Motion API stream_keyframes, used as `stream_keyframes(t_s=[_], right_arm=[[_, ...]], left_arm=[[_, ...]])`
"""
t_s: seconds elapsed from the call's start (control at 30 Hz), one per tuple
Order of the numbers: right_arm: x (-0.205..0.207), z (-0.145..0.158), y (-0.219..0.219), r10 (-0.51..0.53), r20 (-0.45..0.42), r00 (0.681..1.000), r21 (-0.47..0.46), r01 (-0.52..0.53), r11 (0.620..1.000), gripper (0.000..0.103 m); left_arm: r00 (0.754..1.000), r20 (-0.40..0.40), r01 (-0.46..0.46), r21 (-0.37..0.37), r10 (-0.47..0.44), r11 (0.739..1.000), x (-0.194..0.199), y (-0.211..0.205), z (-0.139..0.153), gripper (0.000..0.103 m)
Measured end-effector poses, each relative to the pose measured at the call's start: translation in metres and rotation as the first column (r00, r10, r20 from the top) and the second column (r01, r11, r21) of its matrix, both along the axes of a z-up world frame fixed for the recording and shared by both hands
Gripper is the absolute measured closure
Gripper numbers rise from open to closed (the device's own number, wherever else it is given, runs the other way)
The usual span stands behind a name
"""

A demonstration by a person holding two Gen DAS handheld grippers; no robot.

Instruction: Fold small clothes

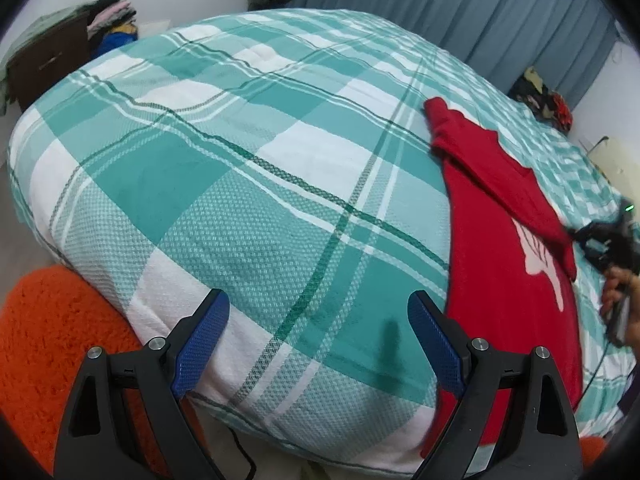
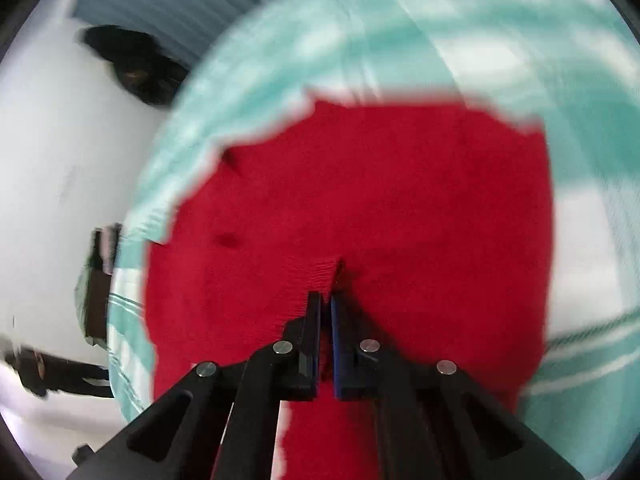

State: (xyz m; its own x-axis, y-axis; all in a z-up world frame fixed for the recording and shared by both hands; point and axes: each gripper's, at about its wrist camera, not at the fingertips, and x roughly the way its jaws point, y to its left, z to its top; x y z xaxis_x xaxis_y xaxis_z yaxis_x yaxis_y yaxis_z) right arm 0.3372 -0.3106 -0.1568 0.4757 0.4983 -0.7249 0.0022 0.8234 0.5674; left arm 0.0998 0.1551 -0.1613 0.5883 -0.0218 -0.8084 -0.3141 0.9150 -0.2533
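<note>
A red knitted garment with a white print on its front (image 1: 500,264) lies spread on a bed covered in a teal-and-white plaid quilt (image 1: 248,184), occupying the right side of the left wrist view, one edge folded over in a long strip that runs from the upper middle down toward the right edge of the frame. The left gripper (image 1: 318,340), black with blue ribbed pads, hangs over the near corner of the bed at the bottom of that frame, its jaws wide apart with nothing between them; the right-hand pad sits just beside the garment's near edge. At the far right of the same frame the right gripper (image 1: 600,240) shows as a dark blur at the end of the folded strip, with a person's hand (image 1: 618,300) just below it. In the right wrist view, smeared by motion, the right gripper's (image 2: 326,300) jaws are drawn together on a pinch of the red fabric, which puckers at the tips and fills the centre of the frame. An orange shaggy rug (image 1: 48,340) lies on the floor at lower left, a dark wooden cabinet (image 1: 48,68) piled with clothes stands at upper left, and grey-blue curtains (image 1: 460,8) hang along the top.
</note>
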Motion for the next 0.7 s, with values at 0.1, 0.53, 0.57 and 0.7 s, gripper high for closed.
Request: stream_keyframes(t_s=[0.1,0.53,0.57,0.7], right_arm=[[-0.015,0.021,-0.007,0.002,0.078,0.997,-0.146,0.010,0.989,0.099],[-0.083,0.040,-0.009,-0.010,0.228,0.974,-0.240,0.066,0.969,0.038],[-0.097,0.046,-0.015,-0.017,0.253,0.967,-0.199,0.069,0.977,0.032],[-0.146,0.045,-0.040,-0.091,0.264,0.960,-0.127,0.128,0.984,0.027]], left_arm=[[1.000,-0.001,0.017,0.015,-0.017,1.000,0.000,-0.005,-0.002,0.010],[0.924,-0.028,0.379,0.219,-0.382,0.899,0.088,-0.076,0.028,0.008],[0.910,-0.055,0.411,0.235,-0.410,0.881,0.112,-0.085,0.024,0.008],[0.887,-0.123,0.458,0.360,-0.445,0.813,0.186,-0.120,-0.002,0.008]])
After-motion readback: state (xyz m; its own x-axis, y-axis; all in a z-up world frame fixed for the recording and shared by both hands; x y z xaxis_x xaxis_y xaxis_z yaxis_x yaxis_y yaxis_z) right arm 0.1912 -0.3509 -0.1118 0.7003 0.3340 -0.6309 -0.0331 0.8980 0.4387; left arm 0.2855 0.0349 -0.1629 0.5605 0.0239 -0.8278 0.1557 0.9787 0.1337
